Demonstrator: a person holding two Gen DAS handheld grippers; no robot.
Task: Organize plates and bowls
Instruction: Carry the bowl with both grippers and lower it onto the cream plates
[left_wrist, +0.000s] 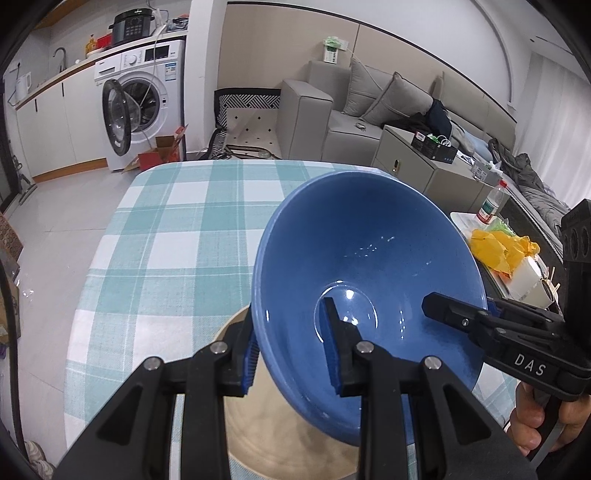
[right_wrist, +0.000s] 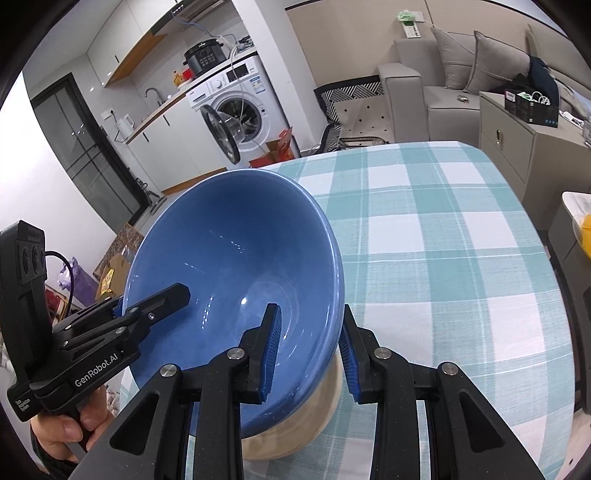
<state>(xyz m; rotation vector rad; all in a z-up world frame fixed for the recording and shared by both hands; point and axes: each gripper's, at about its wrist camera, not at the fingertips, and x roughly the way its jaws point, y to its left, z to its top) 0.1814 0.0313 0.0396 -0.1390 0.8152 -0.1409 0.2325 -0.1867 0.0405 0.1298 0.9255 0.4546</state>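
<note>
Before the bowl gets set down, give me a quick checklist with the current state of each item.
1. Left tongs clamp bowl rim: ok.
2. Right tongs clamp the opposite rim: ok.
3. Bowl empty: ok.
4. Bowl lifted clear of the beige plate: cannot tell.
5. Bowl level: not ok, it appears tilted.
6. Free space on checked tablecloth ahead: ok.

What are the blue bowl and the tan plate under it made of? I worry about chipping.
The blue bowl looks like glazed ceramic: glossy, with sharp light glints inside. The tan plate below looks ceramic too, but duller, with a streaky satin finish; it could be stoneware, hard to tell.
</note>
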